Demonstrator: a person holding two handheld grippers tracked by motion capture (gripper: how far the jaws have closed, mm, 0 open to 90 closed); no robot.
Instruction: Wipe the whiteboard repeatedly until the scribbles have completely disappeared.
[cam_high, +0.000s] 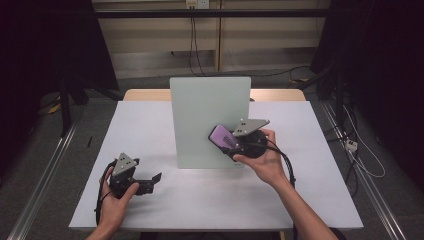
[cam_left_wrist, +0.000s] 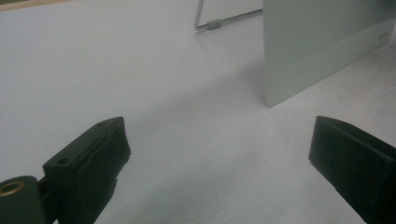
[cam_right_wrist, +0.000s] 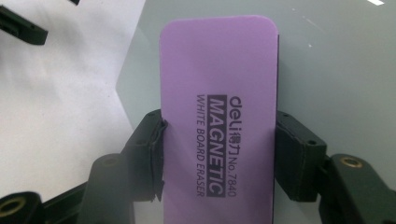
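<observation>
Purple rectangular foam whiteboard eraser, pinched by right gripper fingers, may topple the upright pale-green whiteboard panel if pressed hard; left gripper fingers spread, idle.

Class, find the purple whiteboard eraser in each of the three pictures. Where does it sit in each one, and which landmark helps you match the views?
High view: the purple eraser is right of centre, clamped in the right gripper against the upright whiteboard.
Left gripper view: the eraser is not in it; the board's lower corner stands upper right.
Right gripper view: the eraser fills the centre, pinched between the black jaws.
Shared landmark: the pale green whiteboard.
</observation>
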